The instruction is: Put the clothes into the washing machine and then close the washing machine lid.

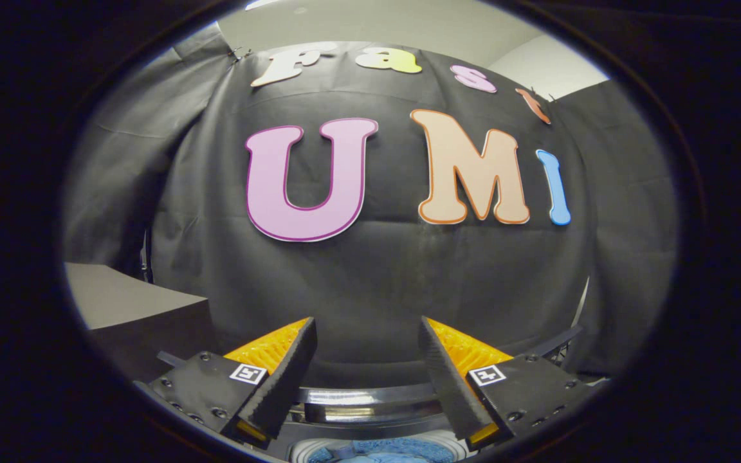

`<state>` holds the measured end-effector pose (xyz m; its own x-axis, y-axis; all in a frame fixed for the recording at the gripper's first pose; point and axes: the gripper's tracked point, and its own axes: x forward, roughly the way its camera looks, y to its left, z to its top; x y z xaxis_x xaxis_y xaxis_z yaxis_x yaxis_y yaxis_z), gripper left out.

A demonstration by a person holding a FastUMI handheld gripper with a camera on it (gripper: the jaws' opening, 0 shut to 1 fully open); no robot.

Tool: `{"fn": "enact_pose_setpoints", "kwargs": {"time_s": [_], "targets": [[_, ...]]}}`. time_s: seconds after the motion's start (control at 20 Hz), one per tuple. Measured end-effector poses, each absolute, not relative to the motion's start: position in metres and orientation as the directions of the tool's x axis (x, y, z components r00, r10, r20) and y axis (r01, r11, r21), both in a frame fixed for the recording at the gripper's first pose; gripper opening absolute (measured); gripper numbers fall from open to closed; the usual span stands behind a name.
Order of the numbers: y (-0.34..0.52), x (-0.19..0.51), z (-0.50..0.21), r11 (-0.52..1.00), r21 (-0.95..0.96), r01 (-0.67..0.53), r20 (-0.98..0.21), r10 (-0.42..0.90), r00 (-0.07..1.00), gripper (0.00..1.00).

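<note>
Blue cloth (377,450) shows low between the two fingers, lying inside a pale round opening that you can take for the washing machine (370,411) tub, with a dark glossy curved band, probably the rim or the raised lid, just beyond it. Whether that band is the lid I cannot tell from this angle.

Tool state: the gripper (367,379) has its fingers spread well apart, with nothing between them. It points level at the booth's black cloth wall (370,283), so it sits above the machine and looks over it instead of into it.

Judgement on the step in hand: the clothes look already in the tub, so the lid is likely what remains. If so, tip the gripper down until the curved band sits ahead of the fingertips, not beneath them. Approach the lid edge squarely, and close both fingers on it, or push with one, before swinging it. Move it slowly; a glossy edge may slip off the pads. Check first that no cloth hangs over the rim.

Count:
- gripper: one, with two fingers
- washing machine: one, seen in part
- blue cloth: one visible mass; the number of separate pieces cannot be told
- grey surface (126,296) near the left finger: one
</note>
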<state>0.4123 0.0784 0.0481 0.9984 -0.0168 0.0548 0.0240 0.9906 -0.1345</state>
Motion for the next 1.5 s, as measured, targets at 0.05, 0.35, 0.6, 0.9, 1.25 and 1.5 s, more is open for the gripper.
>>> {"fn": "enact_pose_setpoints", "kwargs": {"time_s": [0.05, 0.35, 0.6, 0.9, 1.25, 1.5], "targets": [[0.078, 0.412, 0.049, 0.991, -0.134, 0.023, 0.057, -0.016, 0.998, 0.98], [0.078, 0.408, 0.045, 0.990, -0.136, 0.022, 0.055, -0.014, 0.998, 0.98], [0.078, 0.401, 0.042, 0.990, -0.139, 0.009, 0.070, 0.001, 0.998, 0.98], [0.067, 0.370, 0.011, 0.983, -0.181, 0.015, 0.019, -0.012, 1.000, 0.98], [0.065, 0.330, 0.008, 0.989, -0.150, 0.011, -0.024, -0.015, 1.000, 0.98], [0.067, 0.303, 0.011, 0.988, -0.156, -0.018, -0.050, 0.010, 0.999, 0.98]]}}
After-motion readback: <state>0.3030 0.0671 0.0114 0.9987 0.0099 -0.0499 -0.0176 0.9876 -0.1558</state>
